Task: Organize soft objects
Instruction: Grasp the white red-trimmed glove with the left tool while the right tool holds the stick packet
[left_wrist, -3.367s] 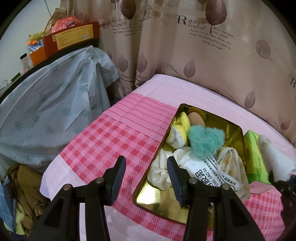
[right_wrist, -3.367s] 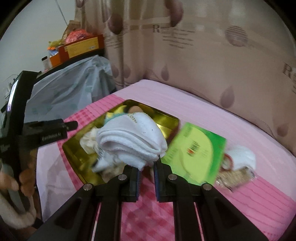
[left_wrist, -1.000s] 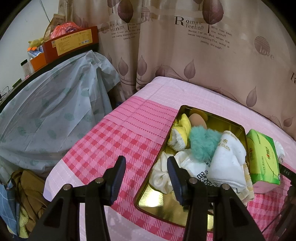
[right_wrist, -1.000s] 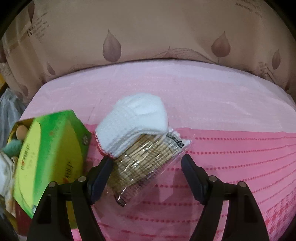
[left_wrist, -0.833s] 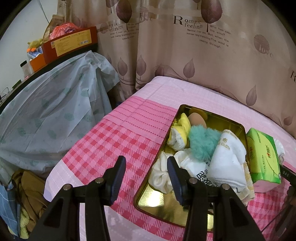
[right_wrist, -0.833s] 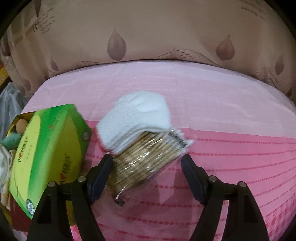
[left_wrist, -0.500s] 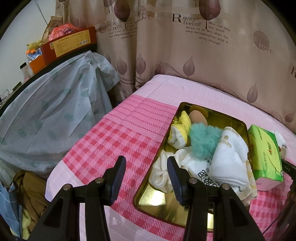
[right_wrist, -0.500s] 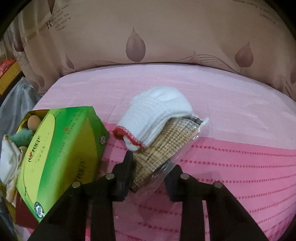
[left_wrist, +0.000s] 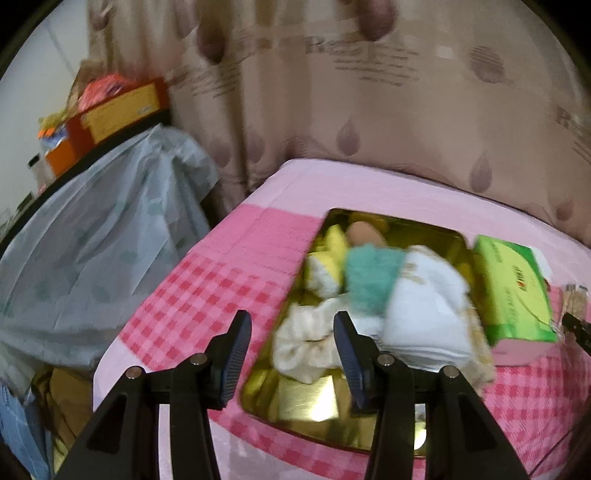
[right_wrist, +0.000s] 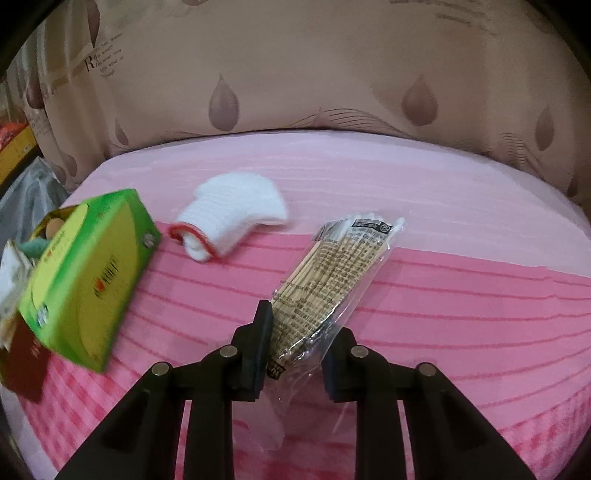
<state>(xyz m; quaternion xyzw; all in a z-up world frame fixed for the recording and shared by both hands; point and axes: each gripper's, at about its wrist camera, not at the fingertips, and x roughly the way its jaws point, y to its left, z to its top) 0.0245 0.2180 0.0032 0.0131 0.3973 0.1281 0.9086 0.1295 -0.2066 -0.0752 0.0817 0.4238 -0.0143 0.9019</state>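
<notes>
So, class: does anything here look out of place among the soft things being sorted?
Yes. The clear plastic packet of wooden cotton swabs, gripped by the right gripper, is stiff sticks, not cloth. The white knitted glove with a red cuff lies outside the gold metal tray.

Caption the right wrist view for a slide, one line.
Right tongs grip a clear packet of cotton swabs above the pink bedspread, white glove and green tissue box alongside.
</notes>
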